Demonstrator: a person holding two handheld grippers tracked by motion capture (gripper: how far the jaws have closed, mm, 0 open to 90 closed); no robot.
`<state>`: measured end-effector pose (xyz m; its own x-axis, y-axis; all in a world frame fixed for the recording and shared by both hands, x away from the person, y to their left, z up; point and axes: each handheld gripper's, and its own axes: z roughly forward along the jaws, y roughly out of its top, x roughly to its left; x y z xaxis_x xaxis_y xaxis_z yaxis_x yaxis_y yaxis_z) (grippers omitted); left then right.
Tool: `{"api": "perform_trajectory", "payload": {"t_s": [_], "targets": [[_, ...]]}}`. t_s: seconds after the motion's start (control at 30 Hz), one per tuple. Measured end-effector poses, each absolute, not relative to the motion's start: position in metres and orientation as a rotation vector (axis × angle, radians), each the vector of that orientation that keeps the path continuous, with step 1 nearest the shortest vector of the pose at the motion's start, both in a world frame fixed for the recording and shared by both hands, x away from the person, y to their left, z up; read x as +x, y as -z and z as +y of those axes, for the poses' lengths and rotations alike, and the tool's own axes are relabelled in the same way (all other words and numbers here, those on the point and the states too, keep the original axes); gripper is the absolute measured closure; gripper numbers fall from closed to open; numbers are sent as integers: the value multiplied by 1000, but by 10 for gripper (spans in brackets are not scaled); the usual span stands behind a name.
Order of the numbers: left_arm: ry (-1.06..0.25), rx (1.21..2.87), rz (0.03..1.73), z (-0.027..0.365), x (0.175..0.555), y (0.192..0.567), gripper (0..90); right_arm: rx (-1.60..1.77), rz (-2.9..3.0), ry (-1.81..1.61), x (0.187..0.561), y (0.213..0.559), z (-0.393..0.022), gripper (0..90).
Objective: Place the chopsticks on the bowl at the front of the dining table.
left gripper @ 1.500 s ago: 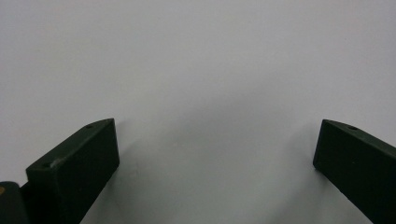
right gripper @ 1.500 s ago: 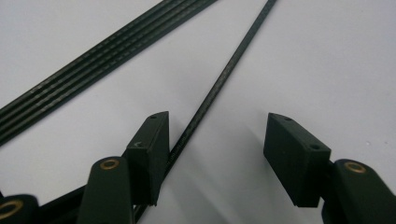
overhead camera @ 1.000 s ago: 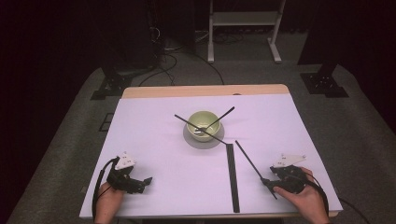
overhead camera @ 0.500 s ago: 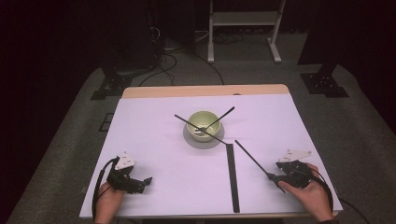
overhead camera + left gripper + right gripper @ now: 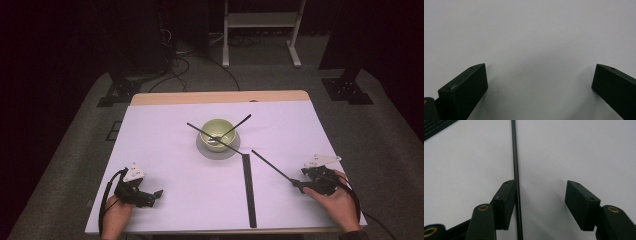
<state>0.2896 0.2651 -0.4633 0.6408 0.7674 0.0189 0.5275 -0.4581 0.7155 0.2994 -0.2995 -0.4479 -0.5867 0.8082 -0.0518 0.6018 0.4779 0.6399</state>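
Observation:
A pale green bowl stands on a grey saucer at the table's middle, with two thin black sticks crossing over it. A single long black rod lies slanted on the white table, its near end between the jaws of my right gripper. In the right gripper view the rod runs along the inner face of the left jaw, and the right jaw stands well clear of it, so my right gripper is open. My left gripper rests near the front left, open, its jaws wide apart over bare table.
A bundle of black rods lies lengthwise on the table between the two hands, its end at the upper left in the right gripper view. The white table ends in a wooden strip at the far side.
My right hand has slid a little to the right across the table, and the near end of the single rod has swung with it. The left hand has kept still.

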Motion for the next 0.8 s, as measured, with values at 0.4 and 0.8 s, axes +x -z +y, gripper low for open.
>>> {"api": "perform_trajectory", "payload": {"t_s": [0.4, 0.8], "targets": [[-448, 2170, 1002, 265, 290, 463, 0, 1216, 2361, -825, 310, 448, -307, 401], [-447, 2168, 1004, 265, 290, 463, 0, 1232, 2346, -834, 317, 448, -313, 405]]}}
